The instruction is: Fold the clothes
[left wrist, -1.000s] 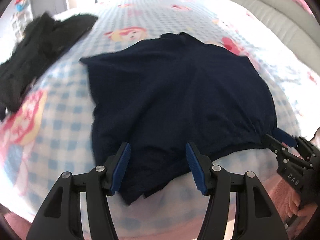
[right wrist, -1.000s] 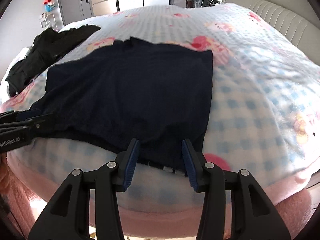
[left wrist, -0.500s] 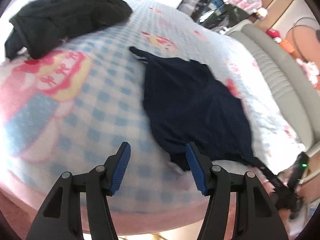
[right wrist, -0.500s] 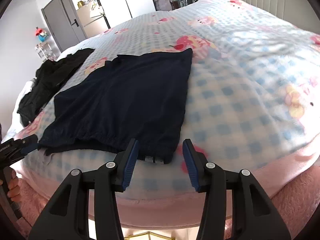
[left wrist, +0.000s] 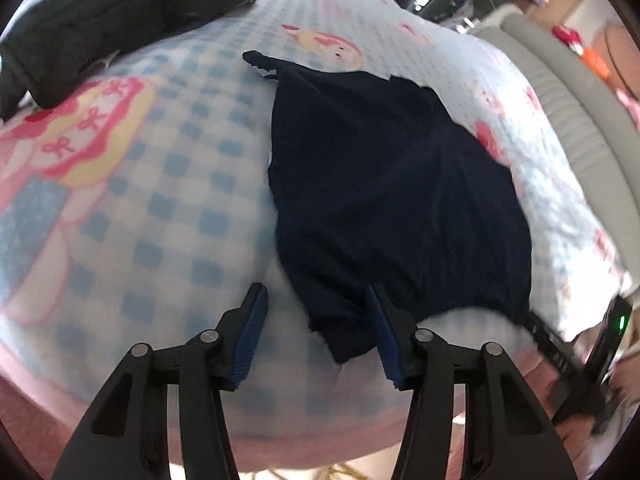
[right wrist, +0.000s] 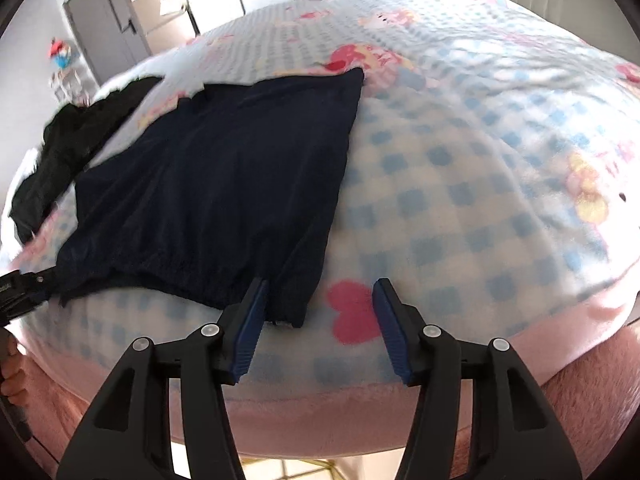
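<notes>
Checkered blanket [left wrist: 168, 184] carries navy shorts [left wrist: 384, 184]. Left gripper [left wrist: 316, 320] closing, right gripper [right wrist: 318, 312] opening, each astride a waistband corner, unclamped. Only the right view shows a grey door [right wrist: 100, 12].

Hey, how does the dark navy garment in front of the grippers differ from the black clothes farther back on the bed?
The dark navy garment lies spread flat with straight edges; the black clothes sit bunched in a rumpled heap. The navy garment reaches the bed's near edge, beside both grippers; the black heap lies at the far left, away from them. The navy one shows a gathered waistband; the heap shows no clear shape. Both rest on the checked blanket.
</notes>
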Demonstrator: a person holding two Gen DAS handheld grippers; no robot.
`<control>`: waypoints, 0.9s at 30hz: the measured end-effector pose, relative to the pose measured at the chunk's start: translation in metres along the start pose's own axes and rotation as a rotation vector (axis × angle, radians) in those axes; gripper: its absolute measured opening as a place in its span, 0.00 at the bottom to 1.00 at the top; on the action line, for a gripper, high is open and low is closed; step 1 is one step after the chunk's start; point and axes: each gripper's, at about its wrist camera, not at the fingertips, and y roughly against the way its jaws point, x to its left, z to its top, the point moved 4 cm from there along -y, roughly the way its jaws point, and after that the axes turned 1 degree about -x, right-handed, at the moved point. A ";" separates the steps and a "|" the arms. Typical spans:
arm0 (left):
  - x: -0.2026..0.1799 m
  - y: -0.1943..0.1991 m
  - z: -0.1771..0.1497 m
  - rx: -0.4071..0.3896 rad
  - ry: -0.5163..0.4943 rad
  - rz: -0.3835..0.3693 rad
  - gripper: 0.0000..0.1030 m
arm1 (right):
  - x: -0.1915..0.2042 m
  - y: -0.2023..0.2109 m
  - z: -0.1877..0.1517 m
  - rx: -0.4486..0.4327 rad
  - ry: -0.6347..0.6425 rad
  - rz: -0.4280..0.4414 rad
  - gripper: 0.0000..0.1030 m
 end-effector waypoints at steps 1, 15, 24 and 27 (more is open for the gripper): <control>-0.001 0.001 -0.003 0.008 -0.007 -0.002 0.50 | 0.000 -0.003 0.001 0.011 0.009 -0.005 0.54; -0.004 -0.003 0.001 0.003 0.059 -0.178 0.48 | 0.022 0.005 0.009 0.009 -0.014 0.183 0.44; -0.007 -0.005 0.000 -0.022 0.049 -0.135 0.26 | 0.017 -0.020 0.013 0.033 -0.038 0.182 0.32; -0.009 0.001 0.000 -0.034 0.037 -0.131 0.23 | 0.021 -0.008 0.013 0.012 0.008 0.170 0.19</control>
